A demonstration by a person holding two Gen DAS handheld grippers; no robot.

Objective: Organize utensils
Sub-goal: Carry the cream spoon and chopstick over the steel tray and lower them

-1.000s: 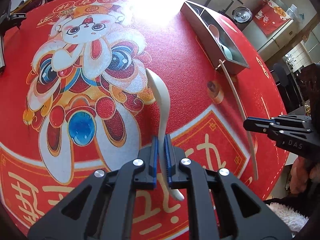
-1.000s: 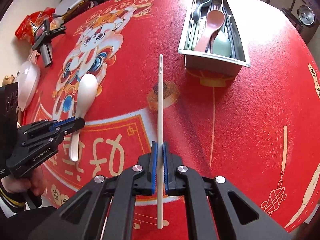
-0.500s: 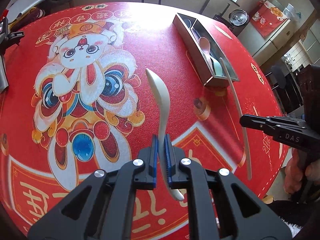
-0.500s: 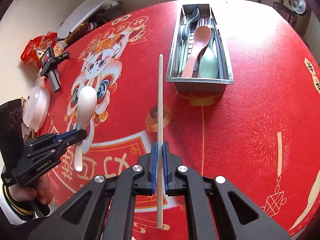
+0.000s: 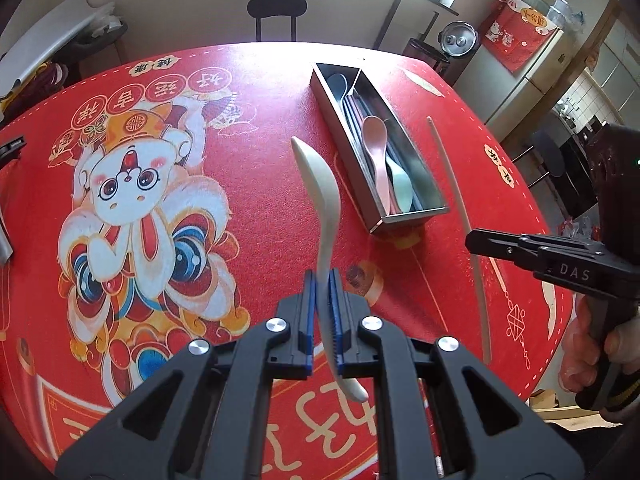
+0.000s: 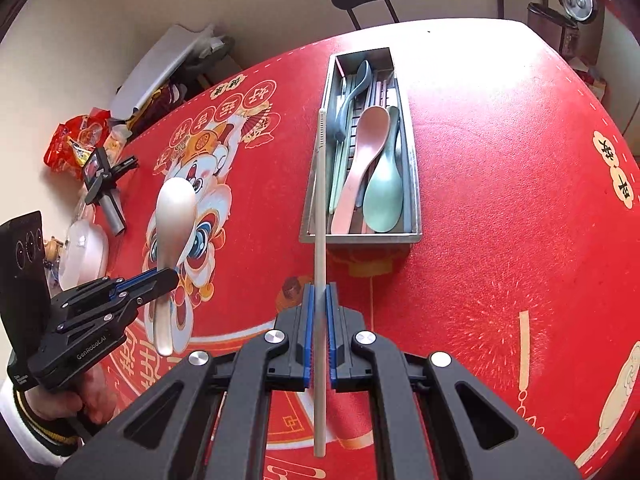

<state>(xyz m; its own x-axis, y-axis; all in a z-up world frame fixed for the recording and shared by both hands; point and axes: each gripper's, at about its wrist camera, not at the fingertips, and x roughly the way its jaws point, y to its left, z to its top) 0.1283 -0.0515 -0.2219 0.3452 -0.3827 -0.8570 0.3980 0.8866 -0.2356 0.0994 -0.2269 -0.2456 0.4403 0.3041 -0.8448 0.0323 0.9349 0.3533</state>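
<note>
Left claw (image 5: 323, 312): your left claw is clenched on the white spoon (image 5: 320, 184), near the end of its handle. The spoon is up off the bench (image 5: 256, 184).
Right claw (image 6: 319, 332): your right claw is clenched on one white chopstick (image 6: 320, 216). The stick points up past the left side of the metal box.
Metal box (image 6: 360, 237): it sits on the red bench. Inside you can see a pink spoon (image 6: 366, 152), a green spoon (image 6: 383, 196), a blue spoon (image 6: 352, 92) and more sticks.
Your hand (image 6: 86, 400): it grips the left claw's handle.
</note>
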